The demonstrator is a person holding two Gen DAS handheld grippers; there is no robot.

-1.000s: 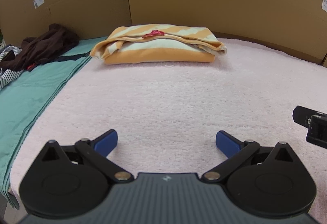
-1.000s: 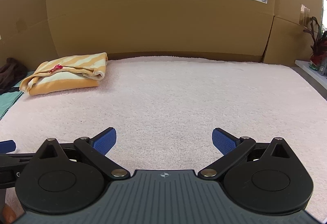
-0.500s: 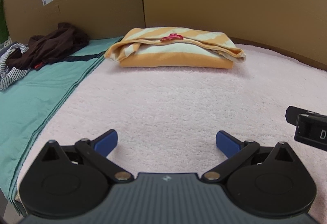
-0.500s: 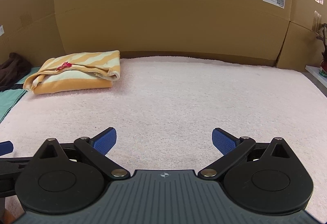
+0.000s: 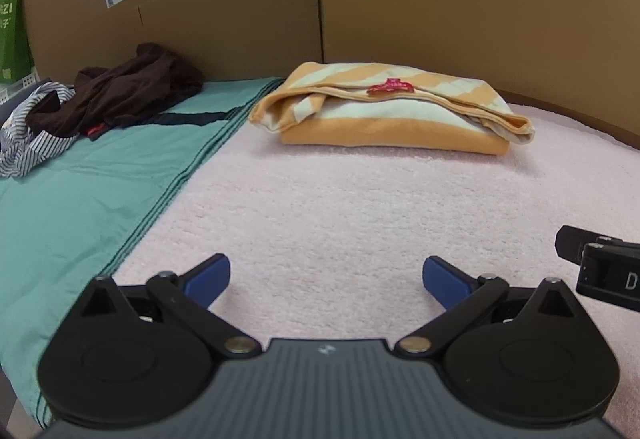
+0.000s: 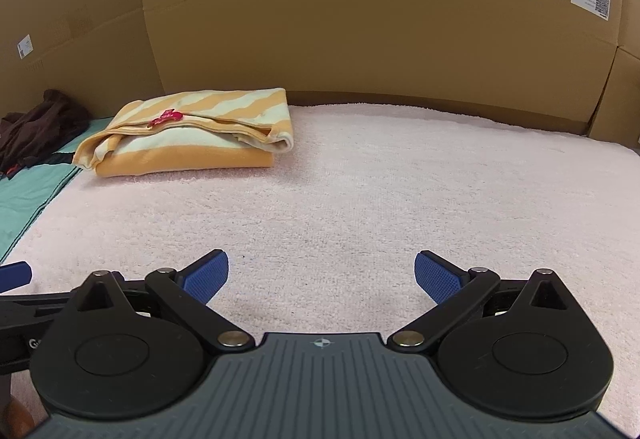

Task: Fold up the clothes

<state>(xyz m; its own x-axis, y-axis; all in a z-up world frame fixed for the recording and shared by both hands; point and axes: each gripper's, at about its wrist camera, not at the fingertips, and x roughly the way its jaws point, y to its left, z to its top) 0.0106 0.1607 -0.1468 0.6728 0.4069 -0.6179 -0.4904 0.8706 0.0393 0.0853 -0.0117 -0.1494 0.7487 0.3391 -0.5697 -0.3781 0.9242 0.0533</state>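
Both the left gripper (image 5: 326,277) and the right gripper (image 6: 321,273) hover with fingers spread and empty over the pink worktop (image 5: 360,207). Farther left, nearer the left one, unfolded dark clothes (image 5: 132,91) lie heaped beyond the folded striped garment (image 5: 392,115).

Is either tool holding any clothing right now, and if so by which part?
Nothing is held. The left tool and right tool are both open over the pink towel; the folded striped garment lies untouched.
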